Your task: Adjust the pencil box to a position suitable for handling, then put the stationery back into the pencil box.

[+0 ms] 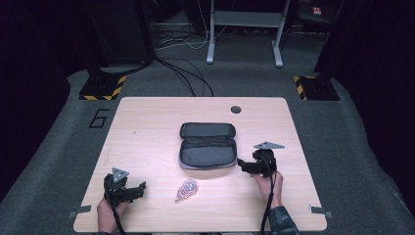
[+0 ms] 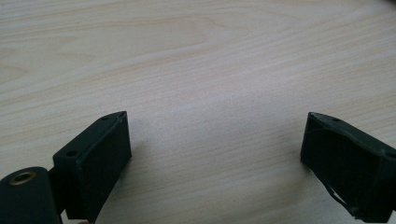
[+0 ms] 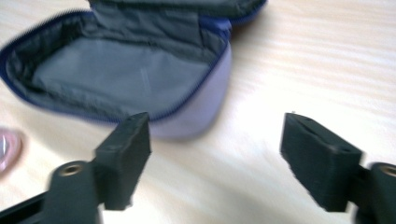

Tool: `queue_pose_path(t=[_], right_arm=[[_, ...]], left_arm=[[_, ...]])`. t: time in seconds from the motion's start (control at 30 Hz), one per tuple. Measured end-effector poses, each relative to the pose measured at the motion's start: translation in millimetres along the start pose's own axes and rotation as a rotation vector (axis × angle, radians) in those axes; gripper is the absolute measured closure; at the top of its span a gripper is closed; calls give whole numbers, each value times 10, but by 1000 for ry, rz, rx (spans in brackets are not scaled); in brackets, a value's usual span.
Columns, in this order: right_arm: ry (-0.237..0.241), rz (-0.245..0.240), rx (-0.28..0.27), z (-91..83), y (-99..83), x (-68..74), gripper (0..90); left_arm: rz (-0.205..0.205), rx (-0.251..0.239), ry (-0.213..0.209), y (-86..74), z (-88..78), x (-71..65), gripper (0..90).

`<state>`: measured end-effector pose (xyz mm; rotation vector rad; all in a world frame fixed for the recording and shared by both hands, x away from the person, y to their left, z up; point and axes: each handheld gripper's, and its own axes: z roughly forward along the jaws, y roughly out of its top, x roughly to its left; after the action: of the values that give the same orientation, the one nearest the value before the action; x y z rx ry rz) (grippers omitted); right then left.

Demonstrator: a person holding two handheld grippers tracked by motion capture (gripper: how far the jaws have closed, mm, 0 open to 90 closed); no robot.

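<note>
A grey zip case lies open in the middle of the table, its lid folded back and its grey lining bare. In the right gripper view the case fills the upper left, with a blue zip edge. A small pink coiled cable lies on the table in front of the case. My right gripper stands open just right of the case's near corner, and nothing sits between its jaws. My left gripper rests open at the front left, over bare wood.
The light wooden table has a round cable hole at its far edge. Black stands with yellow-striped bases and loose cables sit on the grey floor beyond.
</note>
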<state>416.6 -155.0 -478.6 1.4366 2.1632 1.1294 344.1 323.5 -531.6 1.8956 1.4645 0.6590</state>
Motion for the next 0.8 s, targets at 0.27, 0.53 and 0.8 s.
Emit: queue_pose_path(t=[0.27, 0.53, 0.8], right_arm=[[-44, 27, 5, -208, -286, -237, 153], [-156, -2, 25, -332, -539, -394, 98], [-182, -19, 66, -229, -695, -481, 103]], left_arm=[[-2, 1, 0, 2, 1, -2, 85], [9, 1, -2, -9, -14, 12, 84], [14, 22, -16, -11, -73, -9, 80]])
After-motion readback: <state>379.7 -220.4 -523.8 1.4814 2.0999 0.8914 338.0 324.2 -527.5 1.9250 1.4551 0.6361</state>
